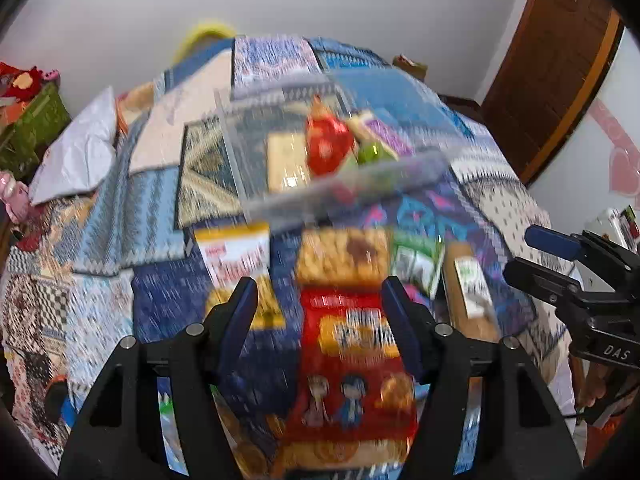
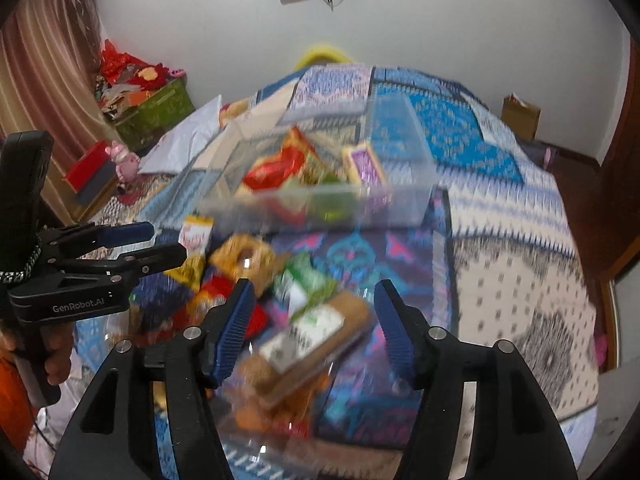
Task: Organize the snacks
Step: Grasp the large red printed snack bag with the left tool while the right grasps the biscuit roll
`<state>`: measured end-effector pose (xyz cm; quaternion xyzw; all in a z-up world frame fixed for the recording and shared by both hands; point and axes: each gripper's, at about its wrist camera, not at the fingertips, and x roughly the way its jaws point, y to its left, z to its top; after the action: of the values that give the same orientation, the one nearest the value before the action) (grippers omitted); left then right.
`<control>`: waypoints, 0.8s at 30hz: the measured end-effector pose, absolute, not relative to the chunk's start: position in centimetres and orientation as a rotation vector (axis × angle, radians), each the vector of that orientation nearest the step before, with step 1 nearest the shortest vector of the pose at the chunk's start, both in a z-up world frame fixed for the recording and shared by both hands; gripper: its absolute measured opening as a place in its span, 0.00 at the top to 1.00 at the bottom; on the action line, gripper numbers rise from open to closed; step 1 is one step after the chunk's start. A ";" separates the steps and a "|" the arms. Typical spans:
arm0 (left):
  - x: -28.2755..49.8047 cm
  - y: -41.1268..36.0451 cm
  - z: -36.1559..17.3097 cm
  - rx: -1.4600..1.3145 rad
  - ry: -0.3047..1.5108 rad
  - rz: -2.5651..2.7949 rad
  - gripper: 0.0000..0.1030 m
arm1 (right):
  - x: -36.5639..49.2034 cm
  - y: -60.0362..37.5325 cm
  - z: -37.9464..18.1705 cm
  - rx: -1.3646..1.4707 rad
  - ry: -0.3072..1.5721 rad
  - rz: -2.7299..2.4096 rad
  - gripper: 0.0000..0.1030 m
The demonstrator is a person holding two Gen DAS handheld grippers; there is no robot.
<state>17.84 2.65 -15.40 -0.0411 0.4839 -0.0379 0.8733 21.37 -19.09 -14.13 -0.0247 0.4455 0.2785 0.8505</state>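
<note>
A clear plastic bin [image 1: 256, 168] sits on the patterned bedspread and holds a red snack bag [image 1: 326, 142], a purple pack and a green item. It also shows in the right wrist view [image 2: 400, 204]. Loose snacks lie in front of it: a red pack with cartoon figures [image 1: 352, 360], a yellow-white bag [image 1: 240, 256], a biscuit pack [image 1: 344, 256] and a brown biscuit pack with a white label [image 2: 312, 344]. My left gripper [image 1: 320, 312] is open over the red pack. My right gripper [image 2: 314, 320] is open over the brown pack. Both views are blurred.
The bedspread [image 2: 500, 280] covers a bed against a white wall. A white pillow [image 1: 76, 156] lies at the left. A green box of toys [image 2: 156, 116] stands by the curtain. A brown door [image 1: 552, 64] is at the right.
</note>
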 end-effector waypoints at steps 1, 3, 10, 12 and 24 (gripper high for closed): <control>17.5 2.5 -15.8 -0.084 1.021 -0.087 0.38 | 21.2 -19.1 -14.6 -0.046 0.949 0.583 0.38; 16.7 2.0 -16.6 -0.070 1.035 -0.100 0.38 | 21.0 -19.0 -15.5 -0.036 0.971 0.574 0.37; 15.5 1.0 -18.7 -0.068 1.080 -0.128 0.38 | 21.3 -17.2 -18.2 -0.045 1.040 0.565 0.37; 15.3 0.8 -19.0 -0.072 1.090 -0.138 0.38 | 21.3 -16.7 -18.7 -0.069 1.036 0.552 0.36; 15.8 -0.7 -20.6 -0.051 1.101 -0.162 0.25 | 21.1 -18.9 -18.6 -0.097 0.980 0.543 0.42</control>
<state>15.82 -0.72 -20.60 -0.0242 0.5225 -0.0770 0.8488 21.08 -18.90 -18.59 -0.0462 0.4647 0.2575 0.8460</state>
